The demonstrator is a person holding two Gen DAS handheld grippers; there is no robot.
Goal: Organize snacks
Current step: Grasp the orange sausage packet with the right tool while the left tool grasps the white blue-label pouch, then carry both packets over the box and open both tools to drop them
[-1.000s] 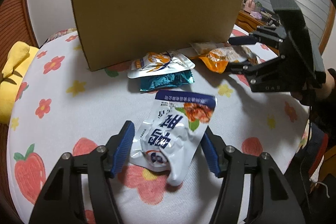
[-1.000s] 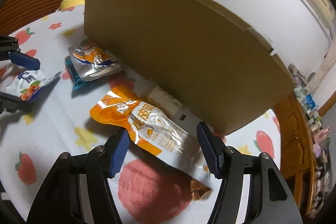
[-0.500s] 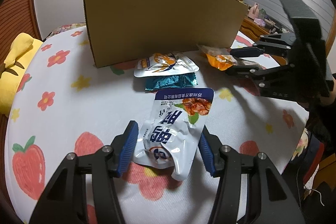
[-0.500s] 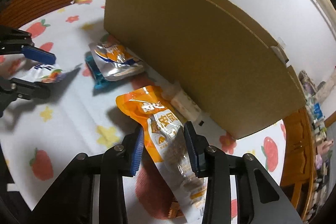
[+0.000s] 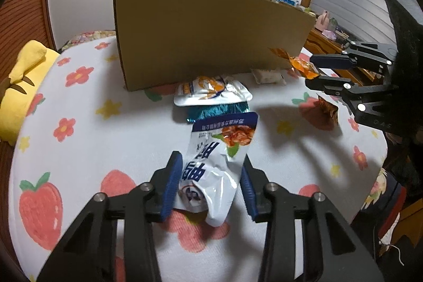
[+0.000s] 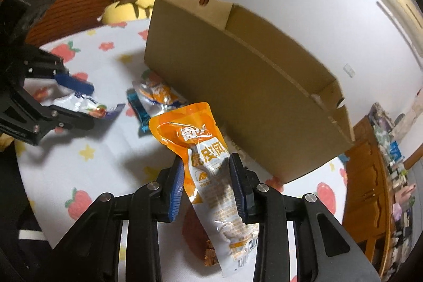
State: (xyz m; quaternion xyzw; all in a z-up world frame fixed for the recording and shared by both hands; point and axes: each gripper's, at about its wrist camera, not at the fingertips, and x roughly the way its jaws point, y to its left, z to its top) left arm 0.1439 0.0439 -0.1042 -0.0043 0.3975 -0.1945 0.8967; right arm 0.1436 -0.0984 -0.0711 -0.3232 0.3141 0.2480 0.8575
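The left gripper (image 5: 210,185) has its blue pads pressed on both sides of a white snack bag (image 5: 219,163) with a blue top edge; its jaws have just been closing on it. The bag's lower end is crumpled between the pads, and its far end lies toward the box, above the white cloth (image 5: 79,128) printed with strawberries and flowers.

The right gripper (image 6: 207,185) is clamped on an orange snack bag (image 6: 201,149), after its jaws closed in. This bag is off the cloth and stands tilted, with the orange top pointing up and the clear bottom hanging below the pads.

Behind both stands an open cardboard box (image 5: 211,33). Just in front of its wall lie a silver bag (image 5: 211,93) over a teal bag (image 5: 216,111), and a pale packet (image 5: 267,75) rests near the wall. A yellow plush toy (image 5: 21,86) lies at the cloth's edge.
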